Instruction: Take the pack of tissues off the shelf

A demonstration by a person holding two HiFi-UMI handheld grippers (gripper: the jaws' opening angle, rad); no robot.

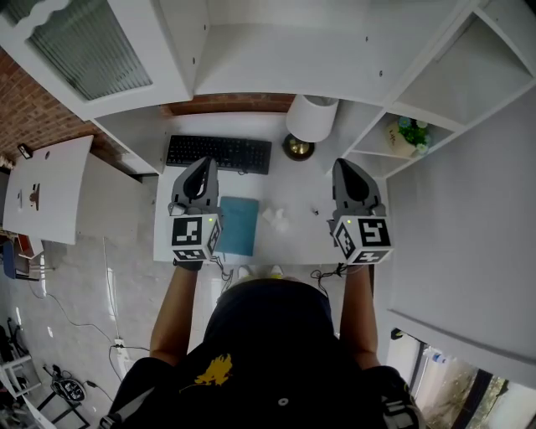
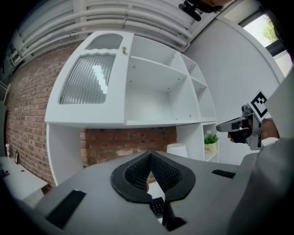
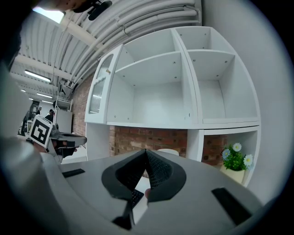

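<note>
Pack of tissues: I cannot place it for certain. The white shelf [image 3: 195,82] compartments in view stand bare except for a potted plant [image 1: 410,134] low on the right, so the teal flat packet [image 1: 239,224] near the bench [image 1: 297,235] front edge may be it. The left hand-held gripper [image 2: 149,155] and right hand-held gripper [image 3: 145,151] point level at the shelf, jaws together and empty, probably searching. No writing is legible.

Red brick wall [image 2: 27,114] behind a white shelf unit [image 3: 183,92] with open compartments and one ribbed-glass door [image 2: 87,80]. White desk [image 1: 301,226] below. Pale floor [image 1: 84,276]. White ceiling pipes [image 2: 115,13]. Daylit window [image 2: 271,27] beside a white side wall [image 2: 239,69].
</note>
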